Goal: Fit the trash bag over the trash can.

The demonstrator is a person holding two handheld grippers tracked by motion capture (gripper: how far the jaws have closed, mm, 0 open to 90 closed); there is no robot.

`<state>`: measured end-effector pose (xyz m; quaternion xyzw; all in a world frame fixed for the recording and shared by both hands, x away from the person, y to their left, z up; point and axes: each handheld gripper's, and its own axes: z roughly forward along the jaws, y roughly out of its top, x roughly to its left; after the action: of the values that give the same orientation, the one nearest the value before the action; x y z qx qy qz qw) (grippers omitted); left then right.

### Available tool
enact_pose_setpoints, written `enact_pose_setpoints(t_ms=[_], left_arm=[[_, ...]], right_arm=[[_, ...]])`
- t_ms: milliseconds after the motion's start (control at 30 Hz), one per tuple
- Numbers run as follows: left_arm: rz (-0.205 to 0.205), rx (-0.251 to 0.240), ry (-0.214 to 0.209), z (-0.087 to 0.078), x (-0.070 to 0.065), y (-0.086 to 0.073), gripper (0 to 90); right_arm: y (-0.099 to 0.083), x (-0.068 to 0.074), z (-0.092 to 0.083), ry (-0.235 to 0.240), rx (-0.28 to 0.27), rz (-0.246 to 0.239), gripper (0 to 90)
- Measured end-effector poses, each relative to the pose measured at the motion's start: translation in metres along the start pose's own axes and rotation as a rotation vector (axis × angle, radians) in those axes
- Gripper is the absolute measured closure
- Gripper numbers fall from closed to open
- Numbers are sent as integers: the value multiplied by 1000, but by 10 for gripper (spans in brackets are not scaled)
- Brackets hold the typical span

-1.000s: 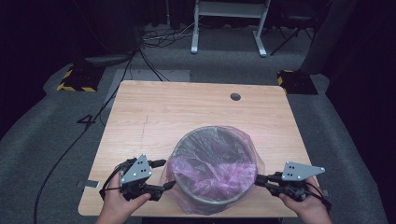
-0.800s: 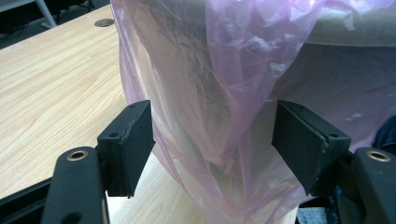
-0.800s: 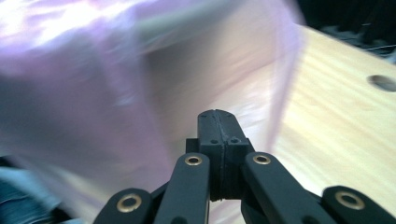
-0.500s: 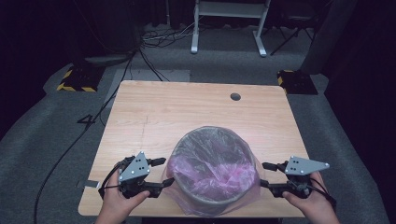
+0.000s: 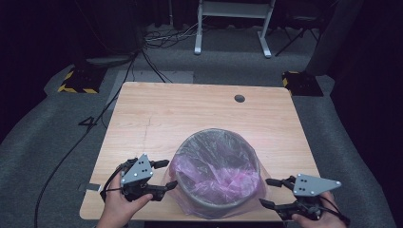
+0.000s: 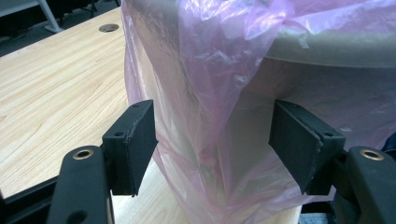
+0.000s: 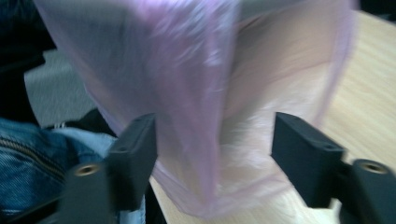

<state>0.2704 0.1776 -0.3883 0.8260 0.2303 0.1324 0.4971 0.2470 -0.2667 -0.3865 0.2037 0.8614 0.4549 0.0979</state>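
Bucket point(image 5: 216, 175), grey and lined with a pink plastic bag point(image 5: 223, 183), is seen at the table's point(image 5: 190, 114) near edge, toward six o'clock. At the bucket's nine o'clock the left gripper point(image 5: 168, 174) is held with its jaws parted, loose bag film lying between the pads but not pressed. At four o'clock the right gripper point(image 5: 266, 192) is held apart from the bucket; its jaws, lately closing, stand open around draped bag film
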Motion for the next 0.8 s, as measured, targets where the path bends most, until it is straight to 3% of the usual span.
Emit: enact_pose_setpoints(t_ms=[67, 167, 300, 500, 533, 600, 700, 800], left_arm=[[4, 3, 0, 0, -1, 0, 316], [4, 6, 3, -2, -1, 0, 309], [2, -1, 6, -5, 0, -1, 307], [9, -9, -11, -3, -2, 1, 318], [10, -9, -25, -3, -2, 2, 368], [12, -3, -66, -3, -3, 3, 601], [16, -2, -69, -4, -4, 3, 859], [-12, 20, -73, -3, -1, -2, 900]], right_arm=[[0, -2, 8, 40, 36, 4, 745], [3, -11, 13, 12, 47, 20, 900], [10, -28, 11, -64, 27, 23, 900], [21, -41, 10, -115, -9, 1, 882], [23, -42, 11, -115, -10, -2, 879], [25, -43, 14, -106, -9, -5, 887], [23, -43, 18, -86, -6, -3, 900], [17, -44, 23, -62, 7, 11, 900]])
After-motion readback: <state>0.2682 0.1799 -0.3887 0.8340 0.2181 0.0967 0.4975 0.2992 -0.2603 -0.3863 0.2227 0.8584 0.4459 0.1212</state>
